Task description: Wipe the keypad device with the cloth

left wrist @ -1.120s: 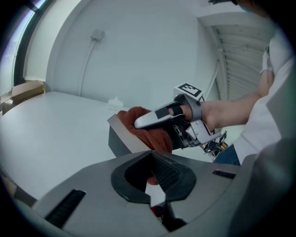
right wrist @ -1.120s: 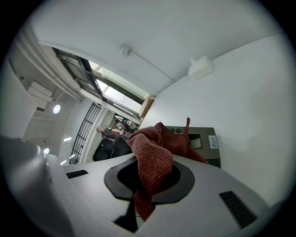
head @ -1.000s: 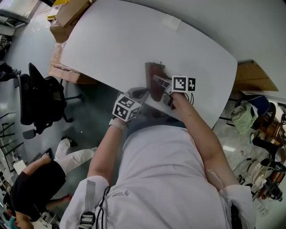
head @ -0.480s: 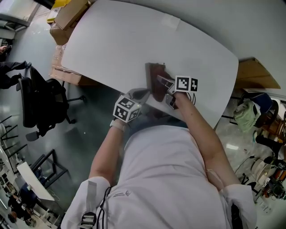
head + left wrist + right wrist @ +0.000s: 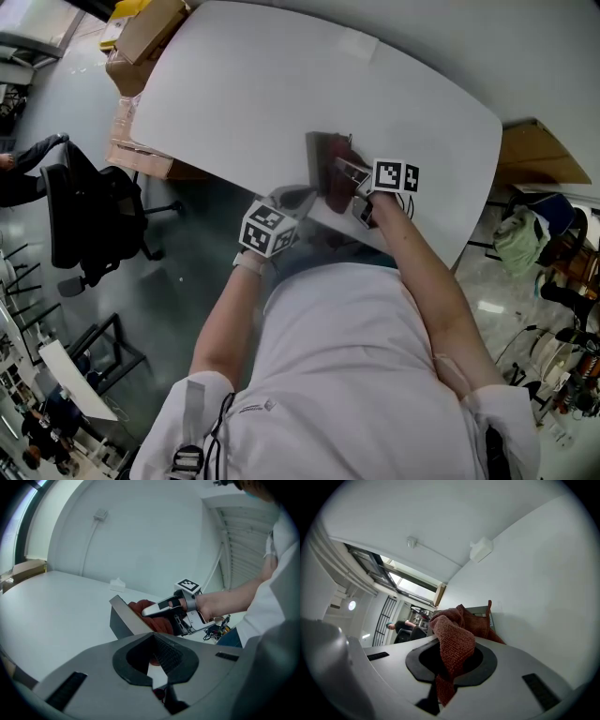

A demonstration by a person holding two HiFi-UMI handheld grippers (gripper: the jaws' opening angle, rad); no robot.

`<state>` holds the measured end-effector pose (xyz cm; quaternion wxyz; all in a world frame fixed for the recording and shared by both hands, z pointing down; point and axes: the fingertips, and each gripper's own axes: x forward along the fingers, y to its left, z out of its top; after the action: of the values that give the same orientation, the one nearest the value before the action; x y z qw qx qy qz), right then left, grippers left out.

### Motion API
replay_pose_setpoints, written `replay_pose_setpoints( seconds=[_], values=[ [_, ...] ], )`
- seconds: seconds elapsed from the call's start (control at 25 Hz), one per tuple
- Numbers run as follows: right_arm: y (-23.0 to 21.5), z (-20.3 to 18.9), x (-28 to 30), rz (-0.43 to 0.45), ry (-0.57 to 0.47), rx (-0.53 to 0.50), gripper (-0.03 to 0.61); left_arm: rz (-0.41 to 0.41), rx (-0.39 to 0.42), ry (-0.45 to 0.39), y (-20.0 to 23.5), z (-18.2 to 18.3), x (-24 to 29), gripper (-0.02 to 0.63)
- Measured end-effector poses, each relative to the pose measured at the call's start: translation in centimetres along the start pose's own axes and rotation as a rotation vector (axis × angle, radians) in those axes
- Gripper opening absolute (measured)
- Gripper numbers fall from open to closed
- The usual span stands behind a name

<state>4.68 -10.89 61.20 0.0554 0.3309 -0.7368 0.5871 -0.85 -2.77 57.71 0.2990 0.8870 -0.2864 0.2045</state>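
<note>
A white short-sleeved shirt (image 5: 347,375) is worn, marked with small dark print; a grey webbing strap (image 5: 189,403) with a black buckle is seen at the left shoulder; the forearms are left bare. The left gripper (image 5: 292,200) and the right gripper (image 5: 343,172) are each built as a smooth grey shell; a white cube with black square markers (image 5: 265,228) is carried on the left one, a like cube (image 5: 394,175) on the right; a black rounded collar (image 5: 124,663) is set round each pair of jaws, with dark rectangular slots (image 5: 538,685) beside it.

Right tool's (image 5: 343,172) cloth (image 5: 331,194) over keypad device (image 5: 313,157)
</note>
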Motion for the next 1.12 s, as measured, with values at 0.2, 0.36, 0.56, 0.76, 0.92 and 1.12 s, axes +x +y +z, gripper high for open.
replay_pose_setpoints(
  seconds=[0.2, 0.36, 0.56, 0.76, 0.92, 1.12],
  values=[
    [-1.2, 0.2, -0.7, -0.021, -0.015, 0.029, 0.054, 0.006, -0.003, -0.002, -0.3, 0.3, 0.1, 0.011],
    [-2.0, 0.0, -1.0, -0.038, -0.02, 0.041, 0.054, 0.007, -0.005, -0.002, -0.3, 0.2, 0.0, 0.011],
    [-2.8, 0.1, -1.4, -0.055, -0.027, 0.054, 0.054, 0.011, -0.006, -0.007, -0.3, 0.4, 0.0, 0.011],
    [-3.6, -0.1, -1.6, -0.071, -0.031, 0.066, 0.054, 0.014, -0.007, -0.009, -0.3, 0.3, 0.1, 0.011],
    [-4.5, -0.2, -1.9, -0.087, -0.033, 0.073, 0.054, 0.015, -0.008, -0.01, -0.3, 0.2, 0.2, 0.011],
    [-5.7, -0.7, -2.5, -0.119, -0.031, 0.097, 0.054, 0.019, -0.006, -0.011, -0.3, 0.2, 0.1, 0.011]
  ],
)
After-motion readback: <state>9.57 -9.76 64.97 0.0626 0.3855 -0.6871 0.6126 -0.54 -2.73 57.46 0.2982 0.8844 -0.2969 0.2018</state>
